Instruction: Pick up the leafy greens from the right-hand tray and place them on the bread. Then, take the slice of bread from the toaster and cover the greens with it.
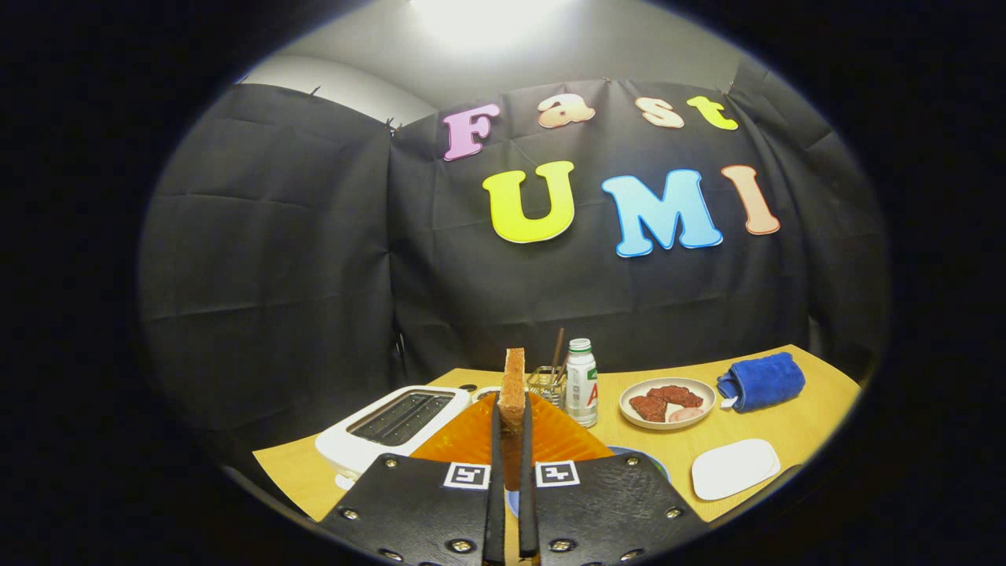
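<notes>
Gripper point(512, 440): I see its two fingers drawn nearly together, with only the thickness of a slice between them. Both press on the bread slice.

Bread slice point(514, 385): toasted, held on edge and upright between the fingers. Its top rises well above the fingertips, and I read it as lifted clear of the table.

Toaster point(397, 424): white, just left of the fingers and a little beyond them. Both slots look dark; I can't tell whether anything sits inside.

Orange plate point(464, 440): ribbed, directly behind the fingers and partly hidden by the gripper body. What lies on it is hidden from me.

Blue rim point(648, 460): a sliver of something round near the right finger mount. I can't tell what it is.

Wire holder point(546, 381): just beyond the slice, slightly right, with a thin stick point(557, 346) standing in it.

Bottle point(581, 383): small and white with a green cap, upright, just right of the holder.

Far plate point(667, 402): right of the bottle, carrying dark red pieces and one pale pink piece.

Blue towel point(761, 381): rolled, far right, beside that plate.

White tray point(735, 468): flat, near right, apart from the plate.

Leafy greens: I can't make them out anywhere.

Table point(802, 424): light wood.
</notes>
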The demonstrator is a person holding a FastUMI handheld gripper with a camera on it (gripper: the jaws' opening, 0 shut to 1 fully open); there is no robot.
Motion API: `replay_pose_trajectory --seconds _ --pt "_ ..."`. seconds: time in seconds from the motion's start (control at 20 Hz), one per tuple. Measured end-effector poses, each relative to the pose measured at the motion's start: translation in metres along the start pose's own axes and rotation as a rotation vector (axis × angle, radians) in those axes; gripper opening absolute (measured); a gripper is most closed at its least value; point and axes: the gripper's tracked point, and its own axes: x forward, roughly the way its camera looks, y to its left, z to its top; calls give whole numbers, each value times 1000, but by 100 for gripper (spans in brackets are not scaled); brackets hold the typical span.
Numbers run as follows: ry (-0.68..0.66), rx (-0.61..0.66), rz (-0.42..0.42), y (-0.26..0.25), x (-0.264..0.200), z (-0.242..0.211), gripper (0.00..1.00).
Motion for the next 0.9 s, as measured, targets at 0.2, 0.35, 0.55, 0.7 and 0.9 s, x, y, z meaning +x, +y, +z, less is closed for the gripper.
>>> replay_pose_trajectory --seconds 0.2,0.35,0.55,0.7,0.9 --pt "21 -18 4 -13 -2 -19 7" --pt "51 -3 3 -23 3 -37 7" --pt "86 14 -26 -35 12 -54 7" --pt "98 13 -22 -35 16 -63 7" --pt "110 7 -3 -28 18 -71 7"
